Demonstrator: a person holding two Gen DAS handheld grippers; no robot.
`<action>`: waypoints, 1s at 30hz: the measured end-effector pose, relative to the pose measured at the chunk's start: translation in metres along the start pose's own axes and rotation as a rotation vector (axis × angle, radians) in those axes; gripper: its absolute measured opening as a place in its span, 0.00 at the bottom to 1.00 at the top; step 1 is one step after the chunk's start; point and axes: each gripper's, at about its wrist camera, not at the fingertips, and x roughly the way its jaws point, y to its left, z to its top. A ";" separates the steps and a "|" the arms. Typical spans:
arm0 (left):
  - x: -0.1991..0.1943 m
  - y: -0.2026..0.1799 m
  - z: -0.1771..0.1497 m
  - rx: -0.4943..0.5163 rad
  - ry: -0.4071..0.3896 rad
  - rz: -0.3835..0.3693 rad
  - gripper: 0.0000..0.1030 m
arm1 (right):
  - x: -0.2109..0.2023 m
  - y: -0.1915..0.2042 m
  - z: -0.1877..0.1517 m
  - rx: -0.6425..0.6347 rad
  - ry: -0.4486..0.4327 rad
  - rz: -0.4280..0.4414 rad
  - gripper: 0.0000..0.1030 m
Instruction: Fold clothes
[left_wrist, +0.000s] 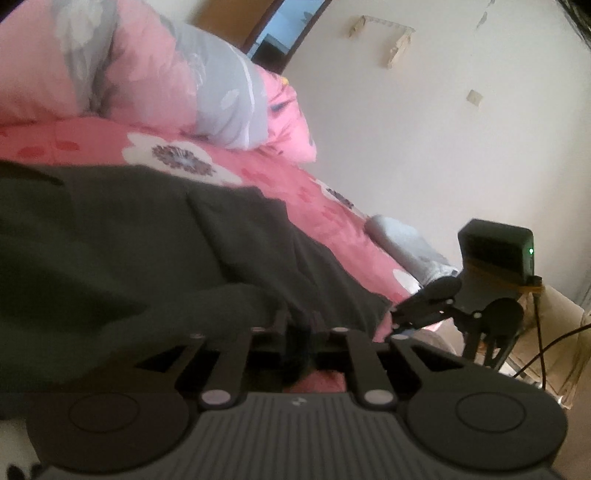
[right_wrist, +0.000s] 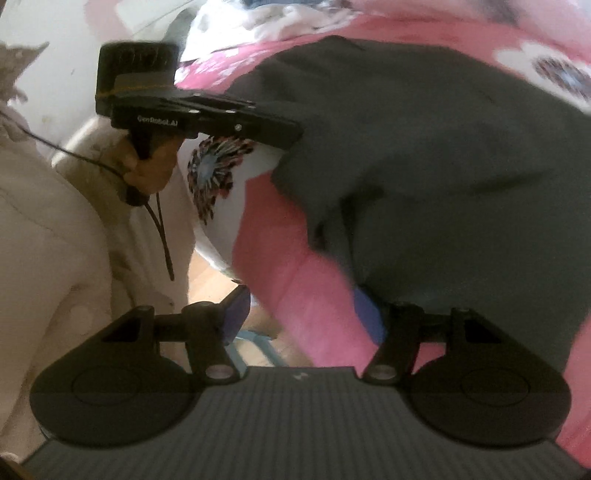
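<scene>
Matt dark grey cloth garment (left_wrist: 110, 240), soft pink floral cotton-like bedspread (left_wrist: 295, 184), smooth painted wall (left_wrist: 443, 147)

A home bedroom. Shown by a bed (left_wrist: 280, 177) with pink flowered sheet, a rolled pink and grey quilt (left_wrist: 155, 81) heaped on it, a plain white wall (left_wrist: 424, 129) with peeling tape marks, a doorway (left_wrist: 288, 29), and wood floor (right_wrist: 207, 273).
</scene>
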 end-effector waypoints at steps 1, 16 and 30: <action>0.000 -0.001 -0.001 0.004 0.003 -0.004 0.24 | -0.003 0.001 -0.007 0.024 -0.002 -0.007 0.60; -0.013 -0.032 -0.011 0.065 -0.027 0.040 0.52 | -0.080 -0.056 -0.092 0.795 -0.551 -0.269 0.55; -0.039 -0.029 -0.005 0.072 -0.144 0.119 0.54 | -0.069 -0.057 -0.086 0.890 -0.584 -0.444 0.25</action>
